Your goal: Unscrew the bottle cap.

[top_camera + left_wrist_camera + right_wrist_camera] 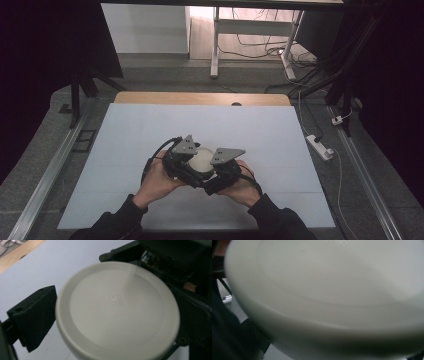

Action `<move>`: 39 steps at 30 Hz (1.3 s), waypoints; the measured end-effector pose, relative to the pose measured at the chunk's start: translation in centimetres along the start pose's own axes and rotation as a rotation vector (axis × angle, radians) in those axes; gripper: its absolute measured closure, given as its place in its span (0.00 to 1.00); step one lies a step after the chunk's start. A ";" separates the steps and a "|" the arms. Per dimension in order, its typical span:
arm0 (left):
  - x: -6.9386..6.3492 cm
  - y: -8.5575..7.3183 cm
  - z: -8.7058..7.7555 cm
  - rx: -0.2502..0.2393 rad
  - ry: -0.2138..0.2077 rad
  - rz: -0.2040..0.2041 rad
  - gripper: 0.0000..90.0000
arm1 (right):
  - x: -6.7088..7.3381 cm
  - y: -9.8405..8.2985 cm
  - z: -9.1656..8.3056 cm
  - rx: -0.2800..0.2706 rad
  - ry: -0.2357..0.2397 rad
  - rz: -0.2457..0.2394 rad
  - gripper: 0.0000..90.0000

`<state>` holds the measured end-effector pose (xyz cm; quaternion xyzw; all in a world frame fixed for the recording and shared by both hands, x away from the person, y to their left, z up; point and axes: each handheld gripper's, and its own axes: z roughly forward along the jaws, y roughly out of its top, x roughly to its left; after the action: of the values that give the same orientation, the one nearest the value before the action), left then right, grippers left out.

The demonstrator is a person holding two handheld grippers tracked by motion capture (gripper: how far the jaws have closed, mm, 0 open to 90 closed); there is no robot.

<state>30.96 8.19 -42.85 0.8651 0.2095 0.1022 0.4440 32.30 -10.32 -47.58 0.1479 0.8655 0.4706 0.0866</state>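
Observation:
A white round bowl (pixel 202 161) is up between my two grippers over the near middle of the white table. In the left gripper view its underside (pixel 117 312) faces the camera, with a small embossed mark at the centre. My left gripper (pixel 181 159) is at the bowl's left; one black jaw stands wide to the left against the bowl's edge and the bowl hides the other. My right gripper (pixel 224 167) is at the bowl's right. The bowl (pixel 324 302) sits blurred and very close in the right gripper view, and that gripper's jaws are hidden.
The white table top (pixel 150 125) has a wooden strip (pixel 200 98) along its far edge. A power strip (pixel 320 146) and cables lie on the floor at the right. A white desk frame (pixel 216 45) stands beyond the table.

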 end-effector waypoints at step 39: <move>-1.4 0.6 0.5 0.022 0.114 -0.023 0.04 | -0.3 -0.1 -0.1 0.005 -0.034 0.025 0.08</move>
<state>30.03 6.84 -42.66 0.8604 0.2455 0.1437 0.4228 32.54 -10.55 -47.65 0.1668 0.8633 0.4667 0.0952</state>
